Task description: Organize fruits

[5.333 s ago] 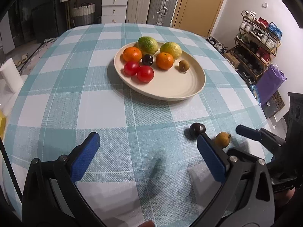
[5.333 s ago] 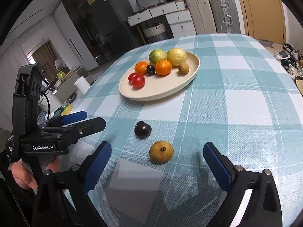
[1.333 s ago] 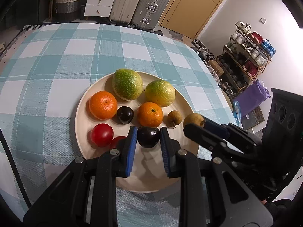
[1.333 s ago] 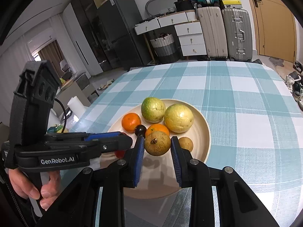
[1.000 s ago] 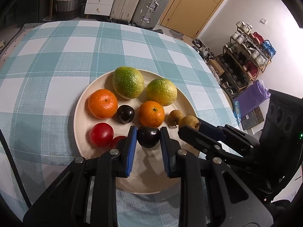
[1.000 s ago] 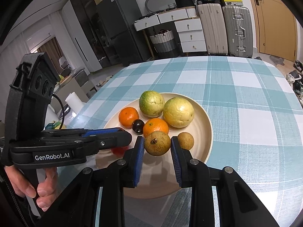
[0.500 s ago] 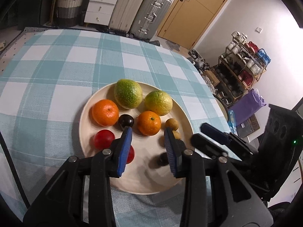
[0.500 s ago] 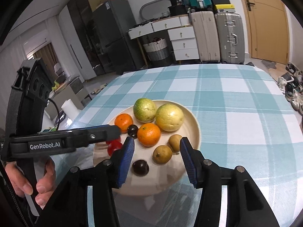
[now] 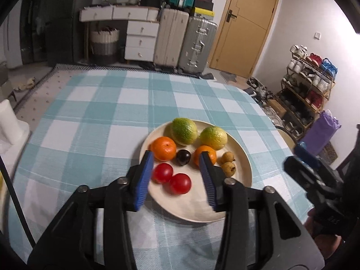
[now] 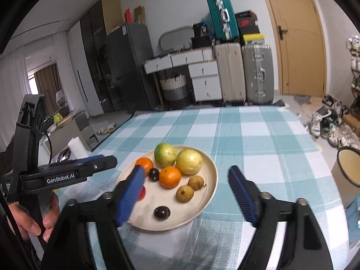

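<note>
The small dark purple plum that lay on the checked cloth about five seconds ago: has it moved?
Yes. The small dark purple plum now lies inside the round cream plate, at its near edge.

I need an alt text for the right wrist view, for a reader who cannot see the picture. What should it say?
A round cream plate on a blue-checked tablecloth holds two green-yellow citrus fruits, two oranges, two small brown fruits, two dark plums and a partly hidden red fruit. The open, empty right gripper hangs in front of it, and the left gripper shows at the left edge.
</note>
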`<move>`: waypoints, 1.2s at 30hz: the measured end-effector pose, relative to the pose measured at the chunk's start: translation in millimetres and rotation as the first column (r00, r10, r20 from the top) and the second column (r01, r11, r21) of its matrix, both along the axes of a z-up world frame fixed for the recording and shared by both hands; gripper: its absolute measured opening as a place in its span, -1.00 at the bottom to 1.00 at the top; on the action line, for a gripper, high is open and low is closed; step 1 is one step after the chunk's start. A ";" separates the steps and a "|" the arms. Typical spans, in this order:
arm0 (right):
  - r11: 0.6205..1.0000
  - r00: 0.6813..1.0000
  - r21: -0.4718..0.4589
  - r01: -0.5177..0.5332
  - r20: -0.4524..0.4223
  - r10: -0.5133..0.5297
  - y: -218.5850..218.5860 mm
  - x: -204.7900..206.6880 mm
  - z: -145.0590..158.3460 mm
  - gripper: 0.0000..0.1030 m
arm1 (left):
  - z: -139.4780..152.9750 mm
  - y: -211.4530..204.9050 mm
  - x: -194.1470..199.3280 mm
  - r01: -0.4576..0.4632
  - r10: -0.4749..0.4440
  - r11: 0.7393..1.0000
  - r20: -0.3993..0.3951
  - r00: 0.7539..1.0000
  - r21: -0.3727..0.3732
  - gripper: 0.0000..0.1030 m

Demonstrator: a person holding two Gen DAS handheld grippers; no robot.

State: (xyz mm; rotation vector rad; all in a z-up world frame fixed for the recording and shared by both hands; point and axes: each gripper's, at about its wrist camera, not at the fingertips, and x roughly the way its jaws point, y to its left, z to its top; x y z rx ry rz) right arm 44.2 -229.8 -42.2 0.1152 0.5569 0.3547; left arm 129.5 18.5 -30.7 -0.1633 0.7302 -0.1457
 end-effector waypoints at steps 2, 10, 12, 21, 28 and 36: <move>1.000 0.999 -0.001 -0.001 0.051 0.001 1.1 -9.2 4.6 0.72 | 5.5 0.7 -10.3 -0.037 0.035 0.998 0.042 0.998 0.048 0.08; 0.999 0.977 -0.030 -0.031 0.208 0.037 13.2 -40.9 14.9 0.97 | 23.0 5.0 -49.4 -0.139 0.104 0.980 0.228 0.968 0.142 0.72; 0.999 0.969 -0.020 -0.047 0.241 0.050 15.6 -47.7 16.7 0.98 | 27.5 4.0 -60.0 -0.177 0.123 0.969 0.283 0.951 0.174 0.91; 0.998 0.952 -0.029 -0.057 0.301 0.063 20.7 -64.1 16.4 1.00 | 32.4 1.4 -82.4 -0.218 0.126 0.950 0.365 0.922 0.222 1.00; 0.996 0.928 -0.080 -0.046 0.365 0.072 28.0 -78.9 6.7 1.00 | 16.9 4.7 -90.8 -0.232 0.139 0.949 0.376 0.916 0.214 1.00; 0.995 0.937 -0.097 -0.012 0.348 0.045 26.5 -78.8 -4.3 1.00 | 3.0 14.7 -99.2 -0.240 0.151 0.956 0.415 0.897 0.171 1.00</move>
